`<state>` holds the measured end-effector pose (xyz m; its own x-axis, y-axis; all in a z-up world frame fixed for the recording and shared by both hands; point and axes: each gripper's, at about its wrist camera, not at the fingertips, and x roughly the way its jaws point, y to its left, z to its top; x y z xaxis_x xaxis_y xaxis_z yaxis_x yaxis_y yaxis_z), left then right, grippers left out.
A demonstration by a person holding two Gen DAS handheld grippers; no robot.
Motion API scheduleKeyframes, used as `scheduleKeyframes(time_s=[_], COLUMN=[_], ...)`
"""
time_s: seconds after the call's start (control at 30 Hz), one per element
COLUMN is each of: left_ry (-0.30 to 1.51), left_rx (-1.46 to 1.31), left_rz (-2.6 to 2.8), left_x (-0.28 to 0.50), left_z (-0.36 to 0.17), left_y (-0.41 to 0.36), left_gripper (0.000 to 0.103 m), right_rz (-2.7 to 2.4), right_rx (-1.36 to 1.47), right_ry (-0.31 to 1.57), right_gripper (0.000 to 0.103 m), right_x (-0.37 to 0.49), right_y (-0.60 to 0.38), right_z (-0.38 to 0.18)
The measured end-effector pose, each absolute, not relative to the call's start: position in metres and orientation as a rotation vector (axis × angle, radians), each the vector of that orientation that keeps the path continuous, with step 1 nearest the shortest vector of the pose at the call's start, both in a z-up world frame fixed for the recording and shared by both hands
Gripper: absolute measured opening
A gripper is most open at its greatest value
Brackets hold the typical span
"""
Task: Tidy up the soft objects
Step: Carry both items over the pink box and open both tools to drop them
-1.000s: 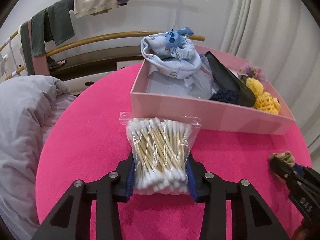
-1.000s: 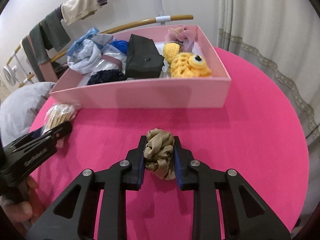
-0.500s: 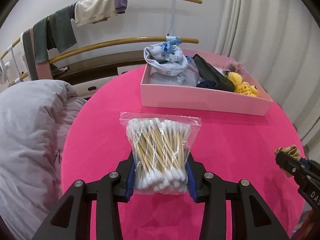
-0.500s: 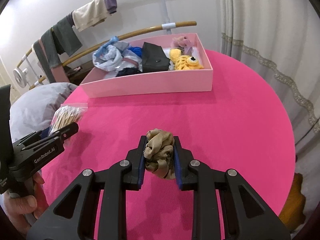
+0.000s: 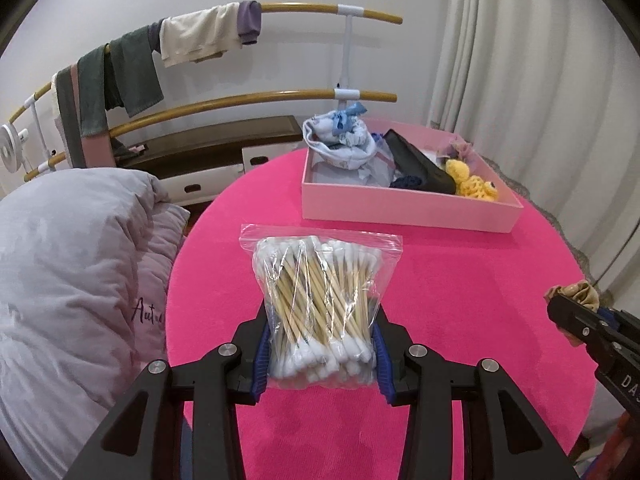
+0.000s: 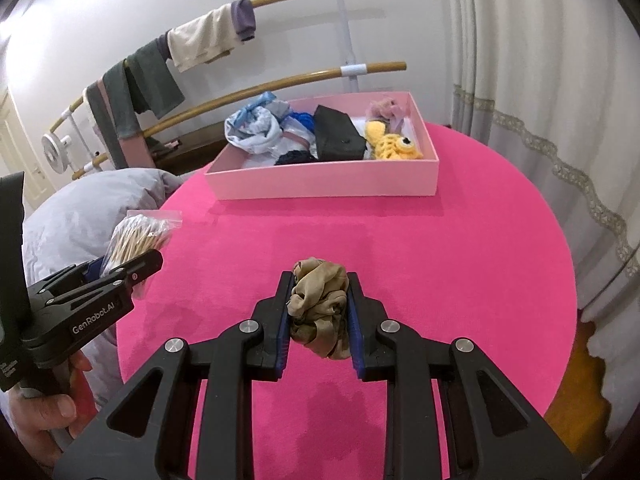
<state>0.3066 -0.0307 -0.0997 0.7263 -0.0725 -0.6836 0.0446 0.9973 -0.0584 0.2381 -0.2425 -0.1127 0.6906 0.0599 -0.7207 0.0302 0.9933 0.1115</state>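
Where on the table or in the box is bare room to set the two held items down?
The pink table is bare all the way from the pink box to its near edge. Inside the box, only the near left corner, by the white cloth bundle, shows bare floor; the rest is crowded with the black pouch and yellow toy.

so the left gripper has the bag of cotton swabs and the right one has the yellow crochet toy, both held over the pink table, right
Not quite. The right gripper is shut on a tan scrunchie, not the yellow crochet toy, which lies in the pink box; the right wrist view shows this. The rest holds: the left gripper has the bag of cotton swabs, both over the pink table.
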Motion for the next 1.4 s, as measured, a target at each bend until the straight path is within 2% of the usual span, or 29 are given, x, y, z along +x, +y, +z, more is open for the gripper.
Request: scheduleKeyframes(time_s=[0.37, 0.8, 1.13, 1.4], left_ry=[0.734, 0.716, 0.629, 0.61], left_rx=[-0.04, -0.039, -0.053, -0.068], left_rz=[-0.071, -0.087, -0.093, -0.121], left_x=[0.291, 0.309, 0.361, 0.427], left_z=[-0.081, -0.07, -0.03, -0.011], left_y=[-0.029, -0.036, -0.039, -0.052], left_gripper=[0.039, 0.039, 0.039, 0.039], right_rz=[0.026, 0.052, 0.061, 0.084], right_rx=[0.108, 0.132, 0.11, 0.095], right_ry=[0.774, 0.756, 0.682, 0.668], right_gripper=[0.022, 0.023, 0.023, 0.023], right_x=[0.233, 0.24, 0.288, 0.365], right_y=[-0.234, -0.241, -0.26, -0.271], right_z=[-0.098, -0.091, -0.047, -0.018])
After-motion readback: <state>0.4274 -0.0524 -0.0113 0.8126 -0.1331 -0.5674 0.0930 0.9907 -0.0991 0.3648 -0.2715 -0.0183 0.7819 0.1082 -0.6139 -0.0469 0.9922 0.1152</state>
